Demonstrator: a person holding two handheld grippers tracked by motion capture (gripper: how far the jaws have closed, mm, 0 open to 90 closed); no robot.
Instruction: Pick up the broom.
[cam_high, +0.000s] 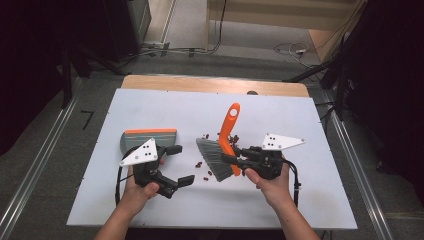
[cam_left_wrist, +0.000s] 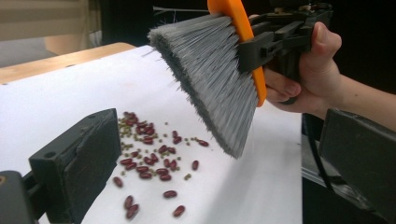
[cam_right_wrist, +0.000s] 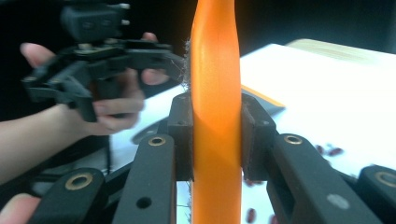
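The right gripper (cam_high: 231, 159) clamps the orange brush (cam_high: 223, 145) by its handle, bristles tilted over the scattered beans (cam_left_wrist: 149, 158) mid-table to sweep them left, while the left gripper (cam_high: 181, 165), jaws wide apart and empty, waits near the dustpan (cam_high: 150, 138).

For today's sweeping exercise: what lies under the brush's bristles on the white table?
Red beans and small green ones lie scattered on the table below the raised brush. Any beans behind the bristles are hidden.

Orange-handled brush (cam_high: 227, 135) with grey bristles, grey dustpan (cam_high: 145, 140) with orange rim, dark red beans (cam_left_wrist: 149, 161), white tabletop (cam_high: 165, 107)
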